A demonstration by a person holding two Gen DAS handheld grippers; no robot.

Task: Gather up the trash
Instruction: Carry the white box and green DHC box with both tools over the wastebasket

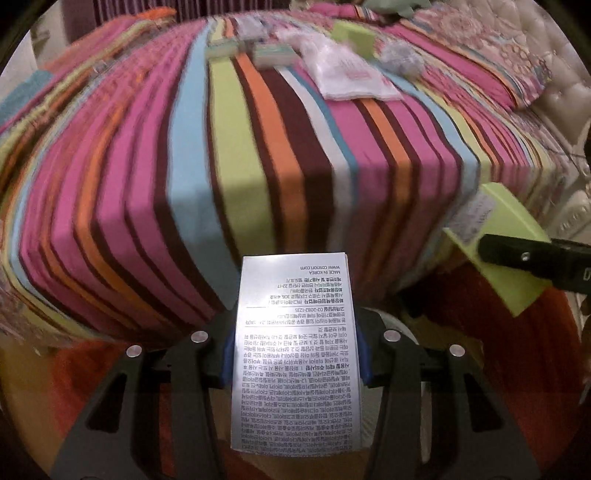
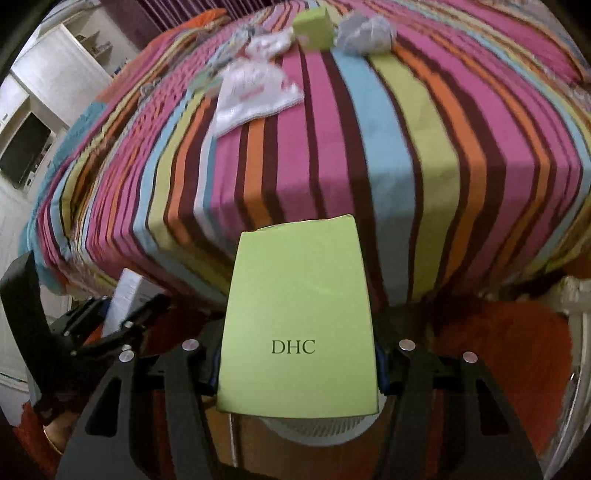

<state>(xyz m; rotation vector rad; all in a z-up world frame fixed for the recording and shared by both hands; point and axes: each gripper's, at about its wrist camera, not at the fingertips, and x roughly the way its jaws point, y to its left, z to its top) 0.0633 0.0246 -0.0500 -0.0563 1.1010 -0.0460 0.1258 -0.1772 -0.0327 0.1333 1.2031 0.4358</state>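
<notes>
My left gripper [image 1: 295, 363] is shut on a silver carton [image 1: 295, 325] printed with small text, blue pads pressing both its sides. My right gripper [image 2: 298, 373] is shut on a light green DHC carton [image 2: 299, 295]. Both hang off the near edge of the bed, pointing down at it. In the left wrist view the green carton [image 1: 509, 221] shows at the right. The left gripper [image 2: 122, 321] shows at the left of the right wrist view. On the bed farther off lie a clear plastic bag [image 2: 255, 92], another green box [image 2: 314, 29], a crumpled grey wrapper [image 2: 365, 31] and small boxes [image 1: 273, 53].
A striped bedspread [image 1: 240, 147] covers the bed and drapes over its near edge. A red rug [image 2: 498, 350] lies on the floor below. A white ribbed round container [image 2: 317, 424] sits under the right gripper. A padded headboard [image 1: 565, 92] stands at the right, white cabinets [image 2: 55, 66] at the left.
</notes>
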